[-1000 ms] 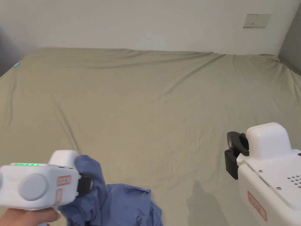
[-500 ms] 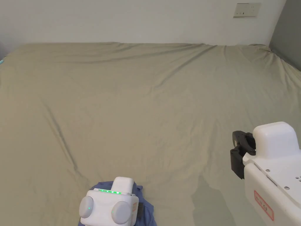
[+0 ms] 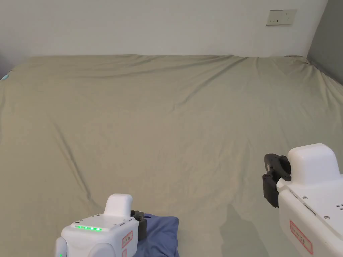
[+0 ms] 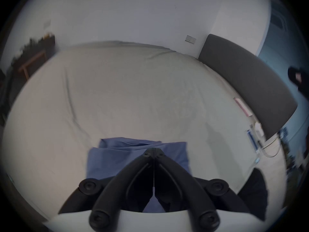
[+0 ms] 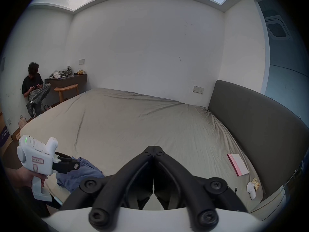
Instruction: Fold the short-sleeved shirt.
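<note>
The blue short-sleeved shirt (image 3: 162,234) lies bunched at the near edge of the olive-sheeted bed (image 3: 167,117). My left gripper (image 3: 142,222) sits low over it, jaws together on the cloth a little inside its far edge. In the left gripper view the jaws (image 4: 153,152) meet over the shirt (image 4: 117,158). The right gripper view has the shirt (image 5: 87,170) heaped against the left gripper (image 5: 75,166). My right gripper (image 3: 269,177) hovers above bare sheet on the right, shut and holding nothing (image 5: 153,147).
A grey headboard (image 5: 250,118) runs along the bed's right side, with a pink-and-white booklet (image 5: 237,164) and a small white object (image 5: 250,189) beside it. A person (image 5: 33,88) sits by a wooden stool (image 5: 66,89) beyond the far left corner.
My left gripper swung from the left side to pointing forward over the bed and dropped lower. The shirt went from hanging in a loose heap to lying flatter on the sheet. The right gripper barely moved.
</note>
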A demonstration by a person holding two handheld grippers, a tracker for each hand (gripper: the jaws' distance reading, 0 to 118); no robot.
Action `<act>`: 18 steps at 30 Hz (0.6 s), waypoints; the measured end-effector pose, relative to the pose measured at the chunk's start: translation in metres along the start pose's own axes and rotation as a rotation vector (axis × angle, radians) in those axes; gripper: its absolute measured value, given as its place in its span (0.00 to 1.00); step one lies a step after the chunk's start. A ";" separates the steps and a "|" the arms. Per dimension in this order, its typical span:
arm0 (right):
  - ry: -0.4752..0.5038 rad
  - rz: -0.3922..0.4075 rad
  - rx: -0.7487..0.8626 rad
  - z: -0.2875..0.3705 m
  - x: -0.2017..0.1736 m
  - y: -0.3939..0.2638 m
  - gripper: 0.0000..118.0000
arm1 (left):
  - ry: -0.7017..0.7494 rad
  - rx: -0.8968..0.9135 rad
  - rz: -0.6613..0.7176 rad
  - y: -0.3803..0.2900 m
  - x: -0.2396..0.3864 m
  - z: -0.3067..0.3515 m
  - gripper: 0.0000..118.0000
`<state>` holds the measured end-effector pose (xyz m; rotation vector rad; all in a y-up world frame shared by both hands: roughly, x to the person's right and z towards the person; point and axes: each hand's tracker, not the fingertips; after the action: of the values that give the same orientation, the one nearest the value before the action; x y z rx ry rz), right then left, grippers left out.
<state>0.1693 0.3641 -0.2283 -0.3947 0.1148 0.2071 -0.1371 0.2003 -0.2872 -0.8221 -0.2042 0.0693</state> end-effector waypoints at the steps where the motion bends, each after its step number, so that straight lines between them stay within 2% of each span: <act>1: 0.001 0.000 0.000 0.001 -0.001 0.000 0.01 | 0.022 -0.001 -0.024 -0.005 0.004 -0.003 0.00; 3: 0.006 0.001 0.001 0.002 -0.003 0.001 0.01 | 0.065 0.003 -0.101 -0.016 0.015 -0.013 0.00; 9: 0.006 0.014 -0.001 0.003 -0.005 0.001 0.01 | 0.074 -0.119 -0.318 -0.058 0.070 -0.055 0.00; 12: 0.000 0.017 -0.005 0.003 -0.002 0.001 0.01 | 0.125 -0.082 -0.444 -0.068 0.099 -0.054 0.00; 15: -0.005 0.012 -0.008 0.001 0.000 0.000 0.01 | 0.046 -0.092 -0.449 -0.072 0.116 -0.049 0.00; 17: -0.003 0.010 -0.012 -0.002 -0.001 -0.001 0.01 | 0.002 -0.092 -0.504 -0.078 0.126 -0.044 0.00; 18: -0.002 0.011 -0.013 -0.004 -0.002 -0.001 0.01 | -0.073 -0.108 -0.495 -0.080 0.128 -0.041 0.00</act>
<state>0.1672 0.3609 -0.2308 -0.4070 0.1134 0.2187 -0.0049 0.1346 -0.2359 -0.8571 -0.4775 -0.3800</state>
